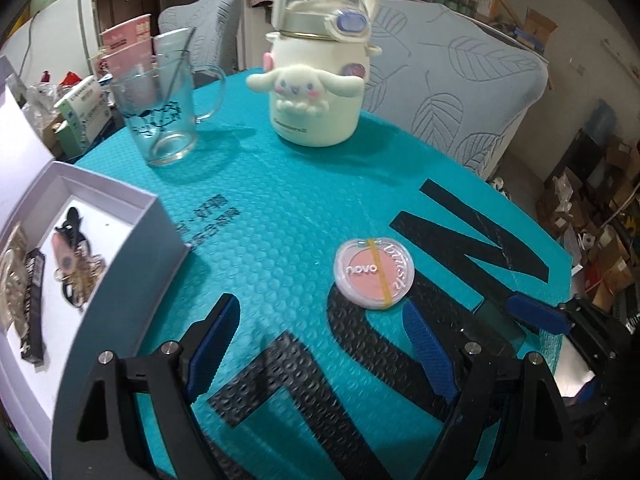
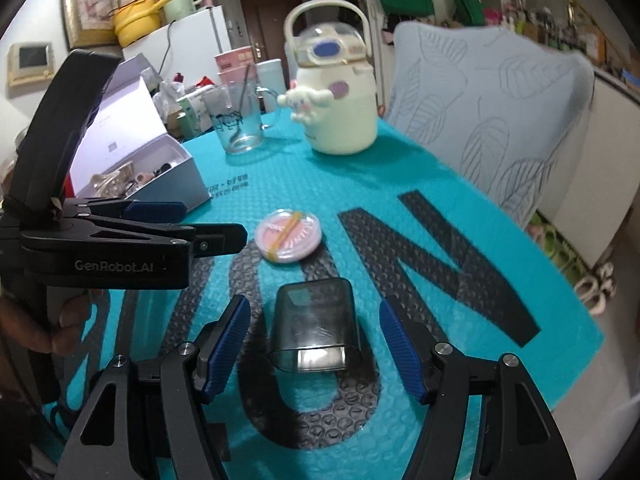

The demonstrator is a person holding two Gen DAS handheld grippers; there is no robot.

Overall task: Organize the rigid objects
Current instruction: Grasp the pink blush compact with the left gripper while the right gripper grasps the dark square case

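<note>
The desk (image 1: 280,208) is covered by a teal bubble-textured mat with large black letters. Taking the round pink blush compact (image 1: 371,273) as landmark: it lies flat on the mat, a yellow rubber band across its clear lid.

The left tongs (image 1: 324,316) hover just on the near side of the compact, jaws wide apart, nothing between them; the blue pad on the compact's side sits close to its rim, though contact cannot be judged from this angle.

The right tongs (image 2: 314,336) also stand apart, with a dark translucent case (image 2: 314,328) lying on the mat between their 2 blue pads, neither pad touching it. This case is nearer the camera than the compact (image 2: 289,236); what it contains is unclear in the blur.

Beyond the compact stands a white character bottle (image 1: 316,88) with a carry handle, and beside that a glass mug (image 1: 166,116) holding a spoon. Left of the compact, an open white box (image 1: 132,240) holds keys and small items.
</note>
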